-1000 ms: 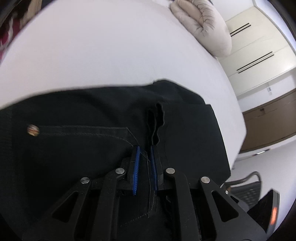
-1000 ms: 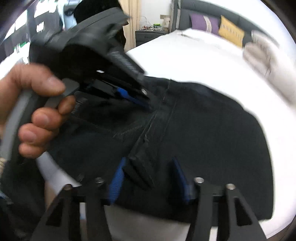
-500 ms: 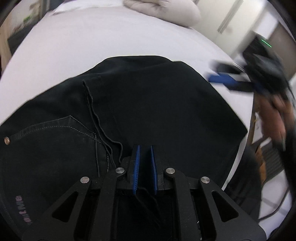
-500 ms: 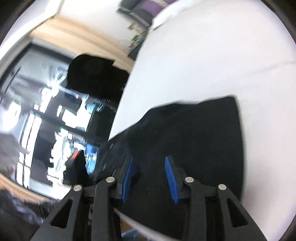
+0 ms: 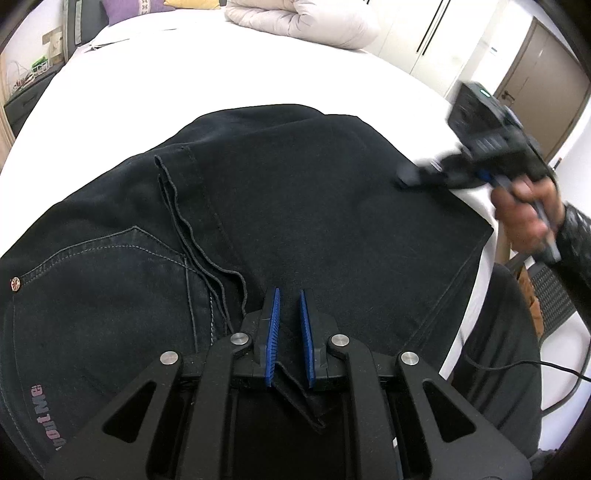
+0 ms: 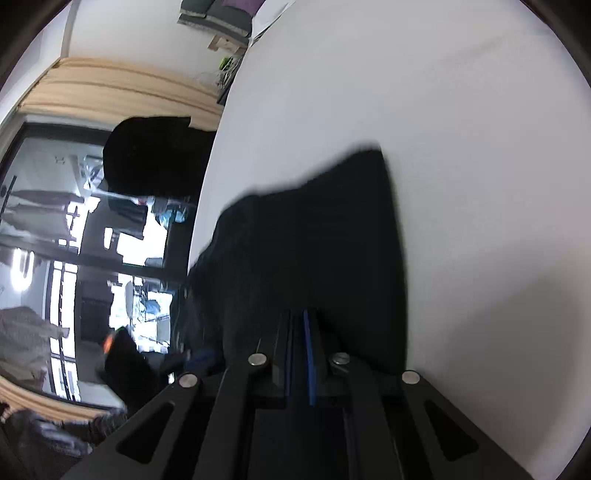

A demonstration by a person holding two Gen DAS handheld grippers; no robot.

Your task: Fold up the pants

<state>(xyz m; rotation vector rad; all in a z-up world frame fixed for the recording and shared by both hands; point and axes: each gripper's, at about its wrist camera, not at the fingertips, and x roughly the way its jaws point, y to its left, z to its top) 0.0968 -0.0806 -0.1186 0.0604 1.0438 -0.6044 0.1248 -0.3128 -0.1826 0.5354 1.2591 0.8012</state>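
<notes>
The white bed (image 5: 229, 74) fills most of both views, and the black pants (image 5: 295, 206) lie spread on its near part, at the edge closest to the person. A rolled beige duvet (image 5: 303, 22) sits at the far side of the bed, well apart from the pants.

The pants are already doubled over: the pocket with its copper rivet (image 5: 16, 283) and the printed label lie toward the left side of the garment, and a loose hemmed edge runs diagonally across the middle.

The left gripper (image 5: 288, 332) is at the near edge of the pants, its blue pads clenched on a fold of dark cloth that pokes out between them. The right gripper (image 5: 410, 176), held by a hand (image 5: 524, 218), is at the far right corner of the pants; its jaws are closing, and in the right wrist view (image 6: 298, 354) the pads look nearly together at the pants' edge, though blur and dark cloth make it hard to tell whether fabric is pinched.

The step in hand looks like securing two grips before the next fold. To do it well, the right pads should catch every layer at that corner, not only the top one. Both hands should then lift together, keeping the cloth taut between them, so the edges meet squarely and no crease drags across the bed.
</notes>
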